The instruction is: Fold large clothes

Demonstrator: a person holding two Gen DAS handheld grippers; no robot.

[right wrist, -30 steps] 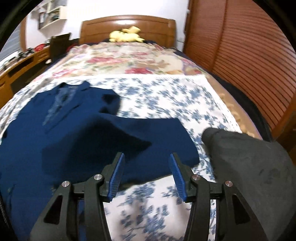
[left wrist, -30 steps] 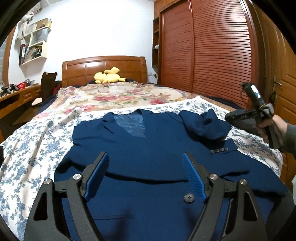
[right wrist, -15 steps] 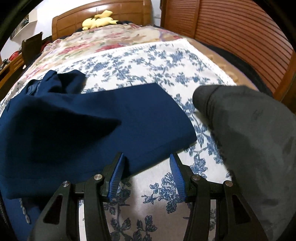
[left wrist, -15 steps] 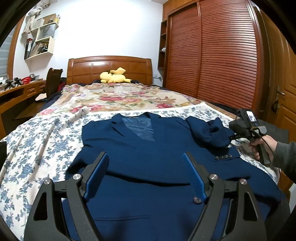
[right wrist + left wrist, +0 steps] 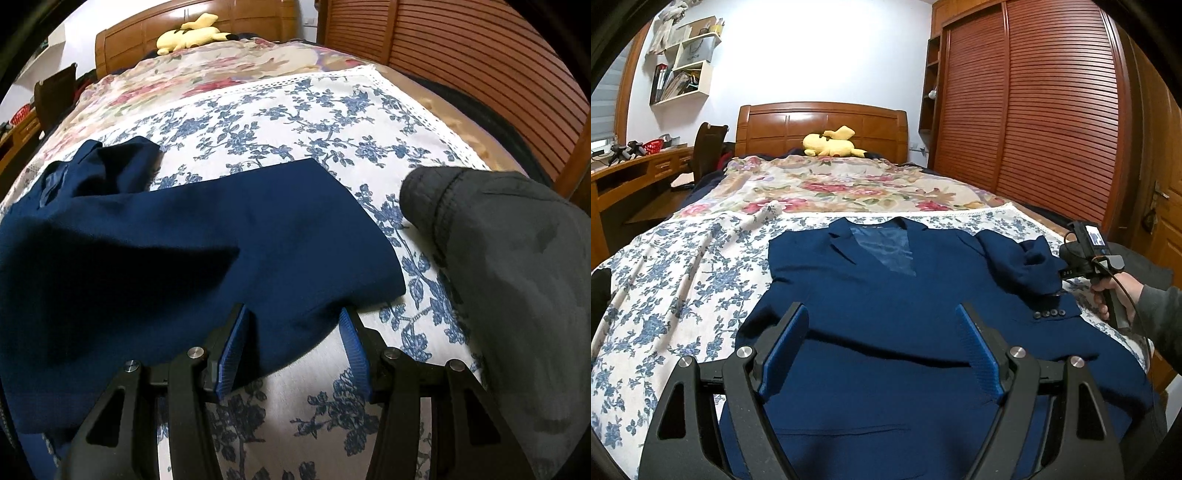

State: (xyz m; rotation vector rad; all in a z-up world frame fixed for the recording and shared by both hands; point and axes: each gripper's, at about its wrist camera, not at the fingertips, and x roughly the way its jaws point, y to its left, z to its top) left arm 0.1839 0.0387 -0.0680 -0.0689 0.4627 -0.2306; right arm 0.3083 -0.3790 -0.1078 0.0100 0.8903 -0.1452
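Nearest the right wrist camera, the right gripper (image 5: 291,339) is standing wide open with its blue pads straddling the near edge of the navy blazer's sleeve (image 5: 258,236), the cloth lying between the jaws but not yet pinched. The left gripper (image 5: 886,347) is hovering just as wide open and empty above the front of the blazer (image 5: 886,302), which is lying face up on the blue-flowered sheet (image 5: 672,280) of the bed. The cloth is looking soft yet fairly thick and weighty, so it is likely to drape and drag rather than slide; the sleeve edge near the cuff buttons (image 5: 1049,314) seems the sensible place to take hold. A dark grey garment (image 5: 517,258) is crowding the sleeve's right, near the bed's edge, while open sheet is lying to the left. Farther off, the rose-patterned quilt (image 5: 849,184) and yellow plush toy (image 5: 831,146) are leaving room beyond the collar.
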